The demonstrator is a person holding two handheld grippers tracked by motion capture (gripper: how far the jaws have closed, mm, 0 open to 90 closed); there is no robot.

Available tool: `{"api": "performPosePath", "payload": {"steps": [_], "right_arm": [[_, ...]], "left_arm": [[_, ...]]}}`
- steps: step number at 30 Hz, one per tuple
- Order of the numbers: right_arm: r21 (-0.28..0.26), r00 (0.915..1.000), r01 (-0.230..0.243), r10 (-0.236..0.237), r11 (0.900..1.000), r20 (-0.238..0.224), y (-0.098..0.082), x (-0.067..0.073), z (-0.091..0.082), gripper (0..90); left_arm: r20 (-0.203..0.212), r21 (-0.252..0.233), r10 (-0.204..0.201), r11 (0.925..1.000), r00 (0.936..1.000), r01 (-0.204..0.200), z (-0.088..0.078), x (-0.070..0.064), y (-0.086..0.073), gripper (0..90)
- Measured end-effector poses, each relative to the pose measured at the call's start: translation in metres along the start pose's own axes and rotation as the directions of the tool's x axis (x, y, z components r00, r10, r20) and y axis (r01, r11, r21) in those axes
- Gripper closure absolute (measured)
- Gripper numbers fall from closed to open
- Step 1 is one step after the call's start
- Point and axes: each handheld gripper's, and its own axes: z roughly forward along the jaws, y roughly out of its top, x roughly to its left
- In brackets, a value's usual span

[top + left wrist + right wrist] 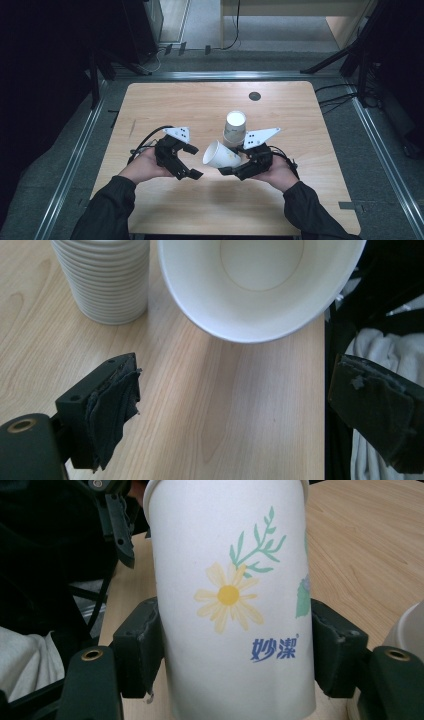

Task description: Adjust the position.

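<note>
From the high view, the right gripper clamps a single white paper cup printed with a daisy, lifted clear of the pale wooden table and tipped on its side. It sits just in front of the upright stack of white paper cups, probably having been peeled off it. The cup's long axis runs roughly level, mouth turned toward the left gripper, which stands empty with jaws wide apart, level with the stack's near side.

In the left gripper view, the cup's open mouth faces the camera beside the ribbed stack; nothing lies between the spread jaws.

In the right gripper view, both pads press the cup's wall near its base, a grip that leaves the rim free.
</note>
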Motion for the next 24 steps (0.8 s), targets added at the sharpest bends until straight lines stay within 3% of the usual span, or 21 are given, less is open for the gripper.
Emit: {"api": "performPosePath", "payload": {"steps": [5, 7, 9, 11, 12, 14, 16, 18, 24], "right_arm": [[-0.016, 0.9998, -0.01, 0.01, 1.0, -0.017, -0.0006, -0.0006, 0.0006, 32.2], [-0.025, 0.9994, -0.017, 0.016, 1.0, -0.032, -0.001, -0.0001, 0.0022, 32.1], [-0.022, 0.9993, -0.019, 0.018, 1.0, -0.034, -0.0011, 0.0001, 0.0027, 32.1], [-0.016, 0.9989, -0.019, 0.018, 1.0, -0.044, -0.0017, 0.0006, 0.0053, 32.1], [-0.016, 0.9989, -0.019, 0.018, 1.0, -0.044, -0.0017, 0.0006, 0.0053, 32.1], [-0.017, 0.9987, -0.015, 0.014, 1.0, -0.049, -0.002, 0.0008, 0.007, 32.1], [-0.021, 0.9985, -0.019, 0.018, 1.0, -0.052, -0.0021, 0.0006, 0.0073, 32.1], [-0.023, 0.9982, -0.025, 0.024, 0.999, -0.055, -0.0021, 0.0008, 0.0074, 32.1], [-0.034, 0.998, -0.031, 0.029, 0.999, -0.056, -0.0023, 0.0004, 0.0081, 32.1]], "left_arm": [[0.012, -0.082, -0.043, 0.9957, 0.999, 0.044, 0.0008, -0.002, -0.0044, 6.5], [0.03, -0.134, -0.062, 0.9889, 0.9976, 0.065, 0.0009, -0.0019, -0.0041, 7.2], [0.043, -0.153, -0.07, 0.9853, 0.9966, 0.076, 0.0016, -0.0017, -0.0029, 7.2], [0.044, -0.197, -0.066, 0.9775, 0.9968, 0.074, 0.0021, -0.0031, 0.0, 7.3], [0.044, -0.197, -0.066, 0.9775, 0.9968, 0.074, 0.0021, -0.0031, 0.0, 8.9], [0.068, -0.232, -0.073, 0.9688, 0.995, 0.087, 0.0022, -0.0022, 0.0004, 13.9], [0.08, -0.244, -0.079, 0.9651, 0.9937, 0.096, 0.0034, -0.001, 0.0004, 13.9], [0.065, -0.264, -0.077, 0.9602, 0.9949, 0.092, 0.0049, -0.0011, 0.0004, 13.9], [0.075, -0.281, -0.086, 0.954, 0.9934, 0.104, 0.0084, 0.0003, 0.0019, 13.9]]}}
